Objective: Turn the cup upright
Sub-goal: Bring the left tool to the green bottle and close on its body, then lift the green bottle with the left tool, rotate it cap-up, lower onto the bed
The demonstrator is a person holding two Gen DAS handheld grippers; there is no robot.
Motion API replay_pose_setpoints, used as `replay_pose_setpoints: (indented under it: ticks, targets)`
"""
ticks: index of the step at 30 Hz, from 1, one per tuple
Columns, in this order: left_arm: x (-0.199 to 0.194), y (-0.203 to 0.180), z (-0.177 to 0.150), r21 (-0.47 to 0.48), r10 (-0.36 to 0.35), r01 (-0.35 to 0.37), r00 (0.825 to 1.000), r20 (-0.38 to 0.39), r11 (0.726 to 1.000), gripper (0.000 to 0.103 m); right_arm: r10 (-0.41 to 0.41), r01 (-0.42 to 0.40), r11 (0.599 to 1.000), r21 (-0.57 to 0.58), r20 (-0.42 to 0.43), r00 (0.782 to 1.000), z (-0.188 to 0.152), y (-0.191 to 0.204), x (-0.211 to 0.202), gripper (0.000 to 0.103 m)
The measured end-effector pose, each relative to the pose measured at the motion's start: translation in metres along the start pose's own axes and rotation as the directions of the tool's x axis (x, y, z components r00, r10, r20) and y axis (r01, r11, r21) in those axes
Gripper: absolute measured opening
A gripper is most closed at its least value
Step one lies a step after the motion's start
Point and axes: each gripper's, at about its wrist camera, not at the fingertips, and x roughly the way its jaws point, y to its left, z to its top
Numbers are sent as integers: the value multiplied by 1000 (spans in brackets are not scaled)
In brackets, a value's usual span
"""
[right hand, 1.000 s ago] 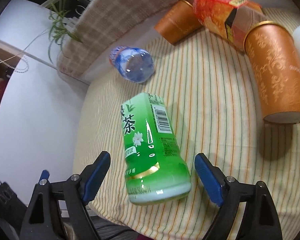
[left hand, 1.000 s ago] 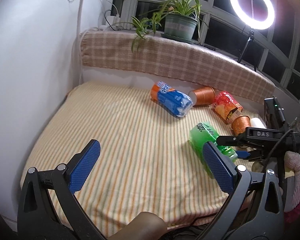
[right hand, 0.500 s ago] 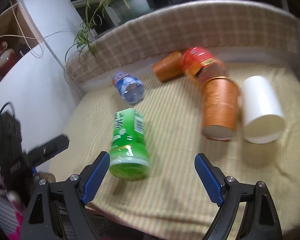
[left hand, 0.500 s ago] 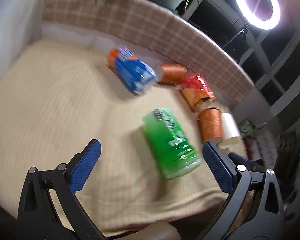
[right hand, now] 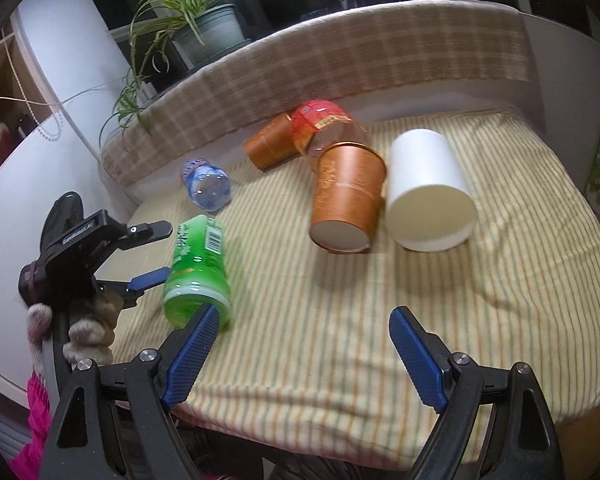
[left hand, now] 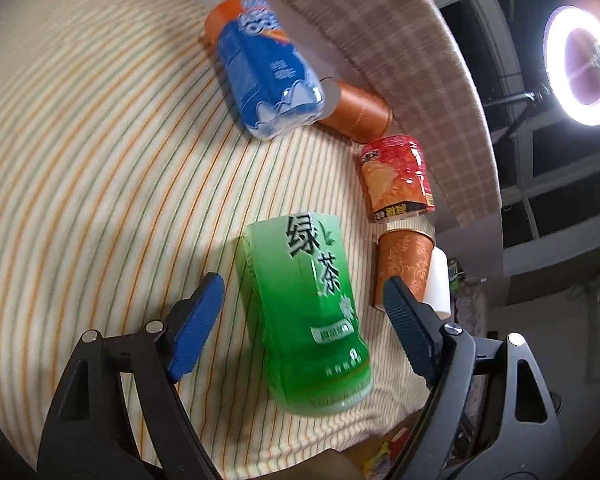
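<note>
Your left gripper (left hand: 300,320) hangs low over the striped cloth (left hand: 100,160), jaws spread wide, the green tea bottle (left hand: 308,312) lying on its side between them, apparently untouched. Your right gripper (right hand: 300,356) hovers at the near edge, jaws spread wide too, holding nothing. Count them: two bottles, green and blue (left hand: 264,72); two orange cups (right hand: 348,204) (right hand: 270,148); one white cup (right hand: 428,188); one red canister (right hand: 324,128). All lie tipped. The cups rest well beyond the right gripper, up the cloth.
</note>
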Motion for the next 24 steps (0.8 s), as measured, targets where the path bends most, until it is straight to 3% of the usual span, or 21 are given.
replay_pose_setpoints:
  ticks: [11, 19, 24]
  targets:
    - [22, -1, 8, -8, 16, -16, 1000, -20, 1000, 83, -9, 9, 1000, 8, -13, 1000, -5, -11, 3, 89]
    - [33, 0, 10, 10, 32, -31, 999, -40, 999, 67, -23, 24, 1000, 9, -9, 1000, -5, -11, 3, 89]
    - [33, -6, 9, 48, 38, -36, 999, -31, 998, 66, -31, 31, 999, 14, -7, 1000, -5, -12, 3, 89]
